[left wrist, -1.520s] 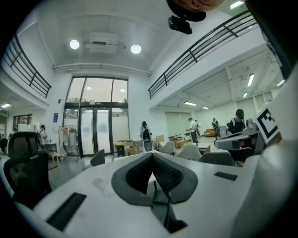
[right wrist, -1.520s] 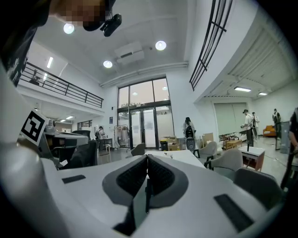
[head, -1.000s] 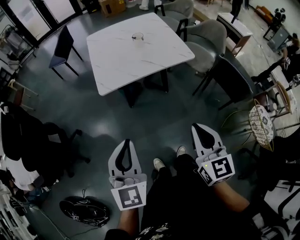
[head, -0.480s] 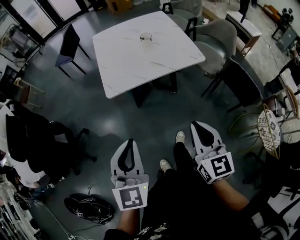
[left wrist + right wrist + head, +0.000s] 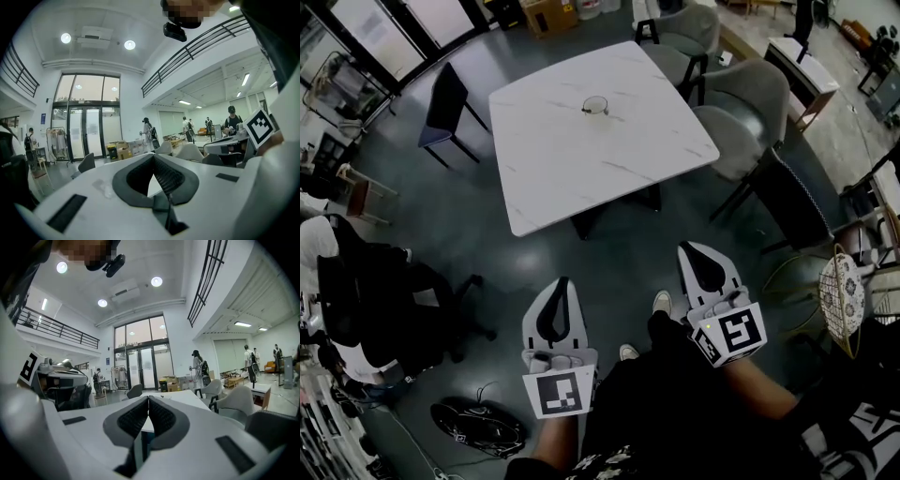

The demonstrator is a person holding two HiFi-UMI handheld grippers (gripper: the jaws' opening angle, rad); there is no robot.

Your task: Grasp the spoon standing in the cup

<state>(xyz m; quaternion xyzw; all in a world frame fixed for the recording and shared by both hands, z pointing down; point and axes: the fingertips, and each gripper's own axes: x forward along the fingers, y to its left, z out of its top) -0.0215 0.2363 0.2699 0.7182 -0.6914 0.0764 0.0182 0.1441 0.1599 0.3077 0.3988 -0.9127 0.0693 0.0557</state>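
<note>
A small clear cup [image 5: 596,105] stands on the far half of a white marble table [image 5: 600,159], and the spoon in it is too small to make out. Both grippers are held low over the dark floor, well short of the table's near edge and pointing toward it. My left gripper [image 5: 561,280] is shut with nothing between its pads. To its right, my right gripper [image 5: 690,247] is likewise shut and empty. In the left gripper view the left gripper [image 5: 153,156] shows its jaws meeting at the tip. The right gripper [image 5: 148,398] looks the same in the right gripper view, with the table [image 5: 180,398] beyond it.
A dark chair [image 5: 448,101] stands left of the table and grey armchairs [image 5: 748,141] right of it, with another dark chair [image 5: 795,202] nearer. An office chair draped with coats [image 5: 366,300] and a black bag [image 5: 478,427] are at my left. A wire stool [image 5: 842,295] is at the right.
The table and cup have slid lower and nearer in the head view as the person steps toward them. Both grippers keep their place in front of the body and stay shut.
</note>
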